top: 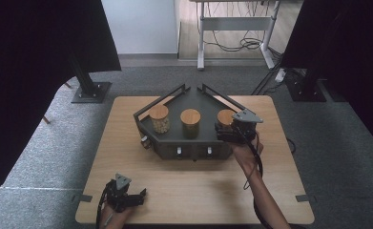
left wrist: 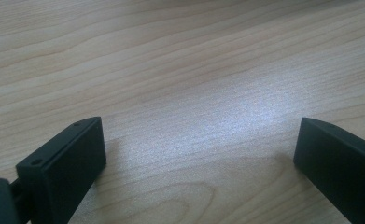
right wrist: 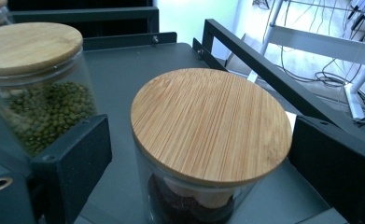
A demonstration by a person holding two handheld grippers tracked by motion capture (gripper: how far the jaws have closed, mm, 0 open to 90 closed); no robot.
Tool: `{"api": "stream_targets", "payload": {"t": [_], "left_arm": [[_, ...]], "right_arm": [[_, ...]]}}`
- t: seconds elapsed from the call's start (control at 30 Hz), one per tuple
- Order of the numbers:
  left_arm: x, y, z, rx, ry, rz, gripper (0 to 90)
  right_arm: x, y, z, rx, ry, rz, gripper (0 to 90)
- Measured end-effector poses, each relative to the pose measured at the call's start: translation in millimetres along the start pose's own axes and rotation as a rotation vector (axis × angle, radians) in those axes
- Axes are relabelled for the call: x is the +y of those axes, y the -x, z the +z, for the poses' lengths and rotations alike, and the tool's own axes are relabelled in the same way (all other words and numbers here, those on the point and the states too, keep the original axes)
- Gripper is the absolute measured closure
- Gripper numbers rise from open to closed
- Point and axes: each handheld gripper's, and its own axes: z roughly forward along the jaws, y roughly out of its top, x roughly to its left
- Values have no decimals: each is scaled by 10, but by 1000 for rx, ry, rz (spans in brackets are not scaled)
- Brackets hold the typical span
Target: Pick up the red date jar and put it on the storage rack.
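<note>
A dark angular rack [top: 167, 147] on the wooden table [top: 193, 186] carries three glass jars with bamboo lids. My right gripper [top: 225, 128] is at the rack's right end, open, one jaw on each side of the right jar [top: 225, 116]. In the right gripper view [right wrist: 199, 137] that jar [right wrist: 211, 123] holds dark contents and its lid stands between the jaws, neither pad touching the glass. The middle jar [right wrist: 35, 93] of green beans is just to its left. My left gripper [top: 139, 196] rests open at the table's front left corner, with bare wood between its jaws [left wrist: 196, 144].
The left jar [top: 159, 118] holds pale pieces; the middle jar [top: 190, 121] stands in the rack's centre. Small knobs [top: 179, 150] line the rack's front face. Raised black rails [right wrist: 264, 74] edge the rack. Black stands [top: 89, 88] and a white desk frame [top: 236, 24] with cables stand beyond the table.
</note>
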Motion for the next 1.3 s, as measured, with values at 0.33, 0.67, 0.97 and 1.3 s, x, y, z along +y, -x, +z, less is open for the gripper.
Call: {"api": "stream_targets", "payload": {"t": [0.33,0.67,0.97,1.3], "left_arm": [[1,-1,0,0,-1,1,20],[0,0,0,0,0,0,20],[0,0,0,0,0,0,20],[2,-1,-1,0,-1,2,20]], "right_arm": [[-45,25,-139,13,23,-5,59],[-127,18,-292,11,38,-18,64],[-202,20,-425,14,43,-16,68],[-302,11,-567,17,48,-25,70]]}}
